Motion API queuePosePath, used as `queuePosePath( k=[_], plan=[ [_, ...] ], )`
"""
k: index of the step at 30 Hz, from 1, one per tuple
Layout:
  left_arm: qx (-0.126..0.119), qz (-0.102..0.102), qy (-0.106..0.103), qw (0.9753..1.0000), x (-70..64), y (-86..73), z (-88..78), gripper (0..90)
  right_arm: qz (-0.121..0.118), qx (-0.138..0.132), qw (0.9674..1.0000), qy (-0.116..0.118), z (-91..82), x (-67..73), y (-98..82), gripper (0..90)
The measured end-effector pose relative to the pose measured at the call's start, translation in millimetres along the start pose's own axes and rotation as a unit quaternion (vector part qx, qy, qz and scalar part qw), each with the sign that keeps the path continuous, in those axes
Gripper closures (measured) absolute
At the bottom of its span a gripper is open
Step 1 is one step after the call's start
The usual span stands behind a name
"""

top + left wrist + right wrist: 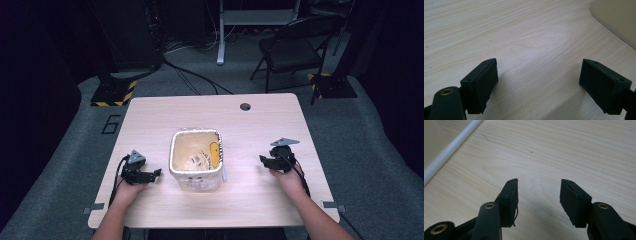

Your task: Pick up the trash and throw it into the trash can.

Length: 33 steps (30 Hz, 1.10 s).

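A cream bin [196, 159] with a plastic liner stands at the middle of the tabletop [250, 125], nearer its front edge. The left gripper [156, 173] rests near the front left corner and the right gripper [262, 159] toward the right edge, each hand low on the wood, pointing inward at the bin, jaws apart and empty.

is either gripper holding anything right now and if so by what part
Nothing is held. The left gripper and right gripper both have open jaws over bare table, either side of the bin.
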<state>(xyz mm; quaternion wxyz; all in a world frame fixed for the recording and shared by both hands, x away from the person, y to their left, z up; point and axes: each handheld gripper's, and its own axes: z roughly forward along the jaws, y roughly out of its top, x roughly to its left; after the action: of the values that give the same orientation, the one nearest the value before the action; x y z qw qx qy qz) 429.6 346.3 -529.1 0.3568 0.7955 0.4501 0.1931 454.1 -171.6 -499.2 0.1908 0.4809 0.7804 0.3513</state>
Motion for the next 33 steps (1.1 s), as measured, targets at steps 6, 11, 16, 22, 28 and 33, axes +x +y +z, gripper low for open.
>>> queuePosePath(
  k=[6,11,16,22,28,33],
  plan=[
    [0.001,-0.001,0.000,1.0000,0.2,0.1,-0.1,15.1,0.006,-0.008,0.9997,0.020,0.7,10.5,6.4,48.7],
    [0.001,-0.001,0.000,1.0000,0.2,0.1,-0.1,15.1,0.004,-0.014,0.9994,0.032,2.8,20.1,13.5,48.6],
    [0.001,-0.001,0.000,1.0000,0.2,0.1,-0.1,15.1,0.001,-0.015,0.9991,0.040,7.0,28.2,18.6,48.5],
    [0.001,-0.001,0.000,1.0000,0.2,0.1,-0.1,15.1,-0.006,-0.014,0.9987,0.050,13.3,40.2,24.0,48.4],
    [0.002,-0.001,0.001,1.0000,0.8,0.2,-0.2,15.1,-0.007,-0.015,0.9981,0.059,20.6,51.4,27.8,47.3],
    [0.001,0.000,0.002,1.0000,1.3,0.3,0.0,15.1,-0.015,-0.012,0.9976,0.066,27.2,60.2,28.8,47.1]
  ],
)
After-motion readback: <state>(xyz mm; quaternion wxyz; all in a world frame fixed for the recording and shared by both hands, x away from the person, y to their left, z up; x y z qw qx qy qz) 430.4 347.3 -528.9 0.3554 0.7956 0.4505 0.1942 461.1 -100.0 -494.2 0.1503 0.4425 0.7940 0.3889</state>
